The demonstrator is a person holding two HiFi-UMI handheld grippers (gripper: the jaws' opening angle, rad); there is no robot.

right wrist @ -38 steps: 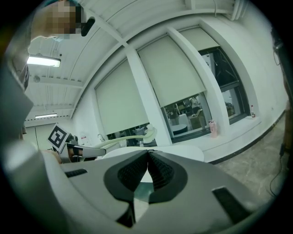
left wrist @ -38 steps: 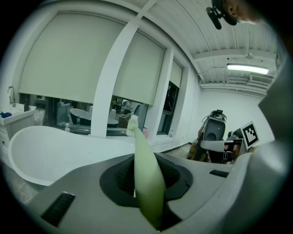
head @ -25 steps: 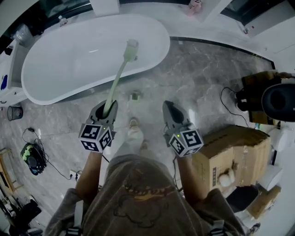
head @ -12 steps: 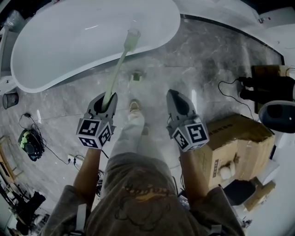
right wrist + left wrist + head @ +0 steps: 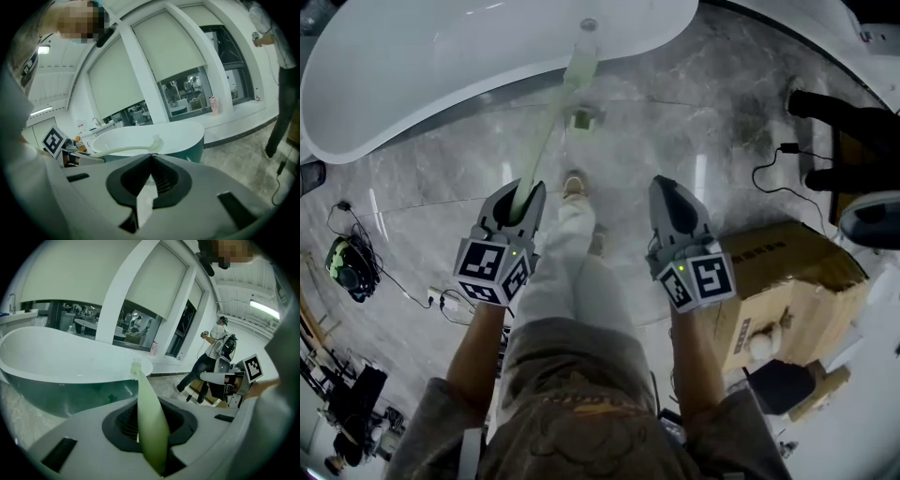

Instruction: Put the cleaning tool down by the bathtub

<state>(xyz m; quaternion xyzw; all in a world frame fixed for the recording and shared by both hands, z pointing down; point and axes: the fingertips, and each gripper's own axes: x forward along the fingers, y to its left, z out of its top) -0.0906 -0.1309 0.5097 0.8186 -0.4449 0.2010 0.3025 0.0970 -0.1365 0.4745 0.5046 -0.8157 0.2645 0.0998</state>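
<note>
A long pale green cleaning brush (image 5: 546,131) sticks out forward from my left gripper (image 5: 524,193), which is shut on its handle (image 5: 151,423). The brush's head (image 5: 580,67) hangs in the air by the near rim of the white bathtub (image 5: 441,56); in the left gripper view the head (image 5: 136,366) shows against the tub (image 5: 56,357). My right gripper (image 5: 664,187) is held level with the left one, over the marble floor; its jaws are shut with nothing in them (image 5: 151,158). The right gripper view shows the brush (image 5: 133,150) and tub (image 5: 159,133) off to its left.
A square floor drain (image 5: 581,119) lies below the brush head. My shoe (image 5: 573,186) is between the grippers. A cardboard box (image 5: 778,281) stands at the right, with black gear and a cable (image 5: 839,122) behind it. Cables and a device (image 5: 347,262) lie at the left. A person (image 5: 211,355) stands further off.
The view has moved in toward the tub, and the brush head has come up to the tub's near rim. Both grippers keep their pose and grip.
</note>
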